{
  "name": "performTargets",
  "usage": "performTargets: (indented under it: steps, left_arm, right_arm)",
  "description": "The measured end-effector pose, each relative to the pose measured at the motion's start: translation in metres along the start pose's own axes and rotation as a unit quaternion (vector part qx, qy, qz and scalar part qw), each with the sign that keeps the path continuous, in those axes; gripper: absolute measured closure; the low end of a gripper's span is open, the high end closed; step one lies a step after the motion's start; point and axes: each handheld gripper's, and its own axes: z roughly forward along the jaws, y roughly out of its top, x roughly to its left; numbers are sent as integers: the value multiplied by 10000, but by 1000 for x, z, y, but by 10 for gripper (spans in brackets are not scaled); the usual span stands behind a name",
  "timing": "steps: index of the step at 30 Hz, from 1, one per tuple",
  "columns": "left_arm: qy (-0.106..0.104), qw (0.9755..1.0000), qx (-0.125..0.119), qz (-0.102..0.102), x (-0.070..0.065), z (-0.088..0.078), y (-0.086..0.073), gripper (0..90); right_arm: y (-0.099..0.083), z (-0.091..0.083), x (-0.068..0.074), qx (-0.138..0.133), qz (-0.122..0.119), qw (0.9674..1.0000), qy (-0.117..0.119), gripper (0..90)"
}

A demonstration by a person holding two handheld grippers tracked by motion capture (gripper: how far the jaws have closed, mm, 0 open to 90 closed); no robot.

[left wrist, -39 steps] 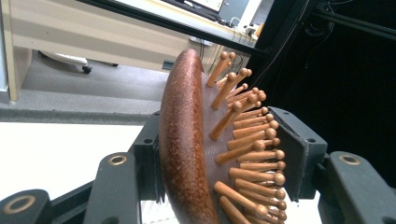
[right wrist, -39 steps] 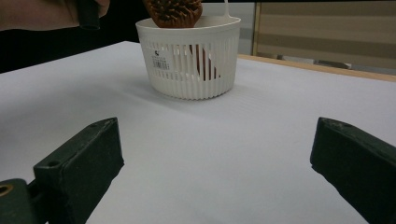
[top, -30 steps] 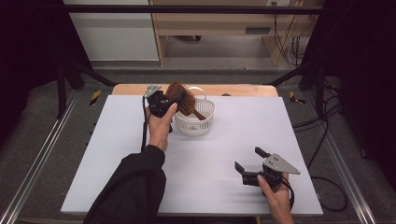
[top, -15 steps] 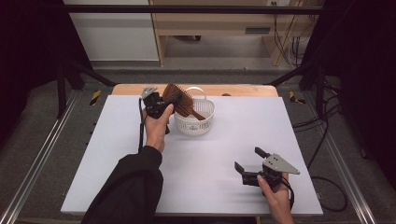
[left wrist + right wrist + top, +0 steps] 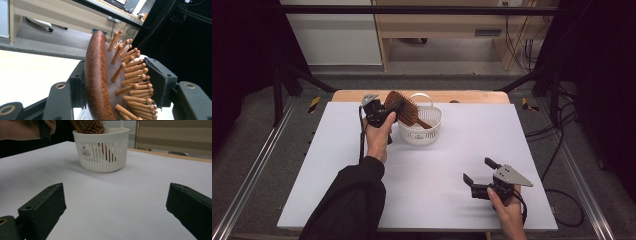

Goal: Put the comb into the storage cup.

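A brown wooden hairbrush (image 5: 404, 107) leans in a white slotted basket (image 5: 419, 134) at the far middle of the table, handle down inside, head sticking up over the left rim. My left gripper (image 5: 393, 108) is shut on the brush head. In the left gripper view one pad lies on the brush's (image 5: 96, 75) wooden back and the other pad (image 5: 156, 82) meets the bristle tips. My right gripper (image 5: 477, 170) rests open on the table near the front right, nothing between its jaws. From there the basket (image 5: 102, 152) stands ahead with the brush (image 5: 88, 126) poking out.
The white tabletop (image 5: 437, 200) stretches between the basket and the right gripper. A wooden strip (image 5: 472, 97) runs along the far edge. Cables (image 5: 557, 145) hang off the right side, and metal rails (image 5: 257, 170) border the left.
The left hand and the brush head have shifted slightly to the left beside the basket. The right gripper has stayed where it was.
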Motion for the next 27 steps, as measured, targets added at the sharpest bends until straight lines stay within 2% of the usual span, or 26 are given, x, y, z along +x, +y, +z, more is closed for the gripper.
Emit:
performTargets:
  steps: [27]
  left_arm:
    - [39, 9999, 33, -126, 7, -1, -2, 404]
  right_arm:
    - [0, 0, 0, 18, -2, 10000, 8, 25]
